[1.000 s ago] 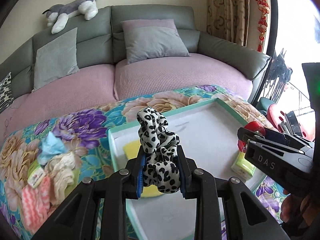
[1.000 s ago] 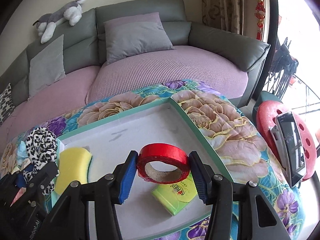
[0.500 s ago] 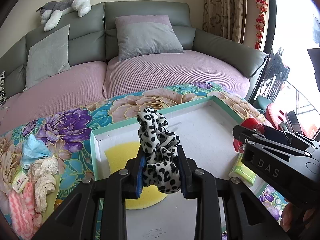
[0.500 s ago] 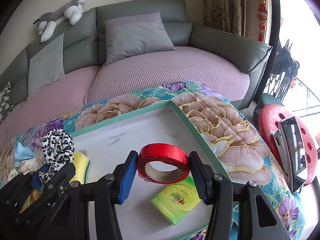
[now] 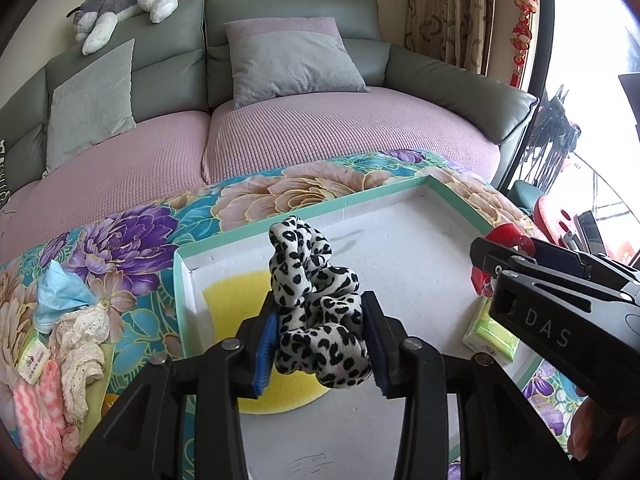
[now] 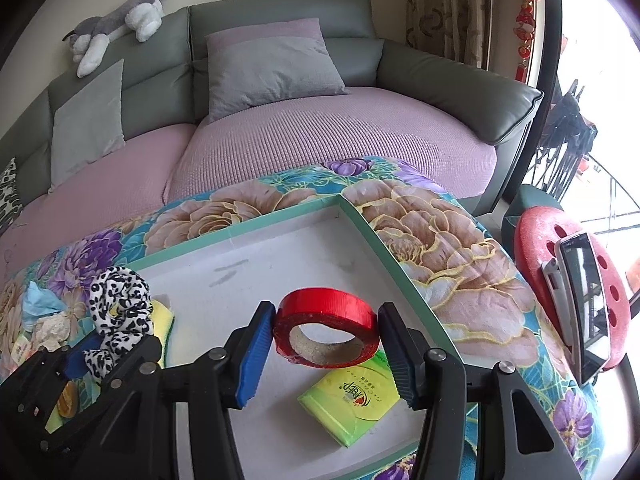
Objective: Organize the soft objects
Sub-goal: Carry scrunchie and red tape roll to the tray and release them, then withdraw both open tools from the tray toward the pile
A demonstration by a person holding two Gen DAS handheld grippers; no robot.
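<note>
We have the left gripper hanging over the lower-left part of the teal-rimmed tray, with the leopard-print scrunchie between its blue pads. Its jaws have just been opening, and the fabric now fills the gap loosely instead of being squeezed; whether the pads still press it we cannot tell for certain, though it looks like a release. We judge the spot is chosen so that the scrunchie drops straight onto the yellow sponge lying on the tray floor directly beneath it, keeping soft things together.

The scrunchie stands bunched and roughly upright: its long axis runs from the lower centre of the left wrist view up toward the centre, the free loop rising above the fingertips and leaning slightly left, the heavier bunch sagging below the pads.

In the right wrist view the right gripper sits at lower centre with the red tape roll between its pads. These jaws have also just been opening; a thin gap shows at each side, so the roll seems barely held, if at all. Its hole faces us and slightly down, the ring's axis pointing toward the camera. It hovers just above the green tissue packet near the tray's lower right edge.

Left of the tray, on the floral cloth, a blue fabric scrap, cream lace piece and pink knit piece wait their turn.
</note>
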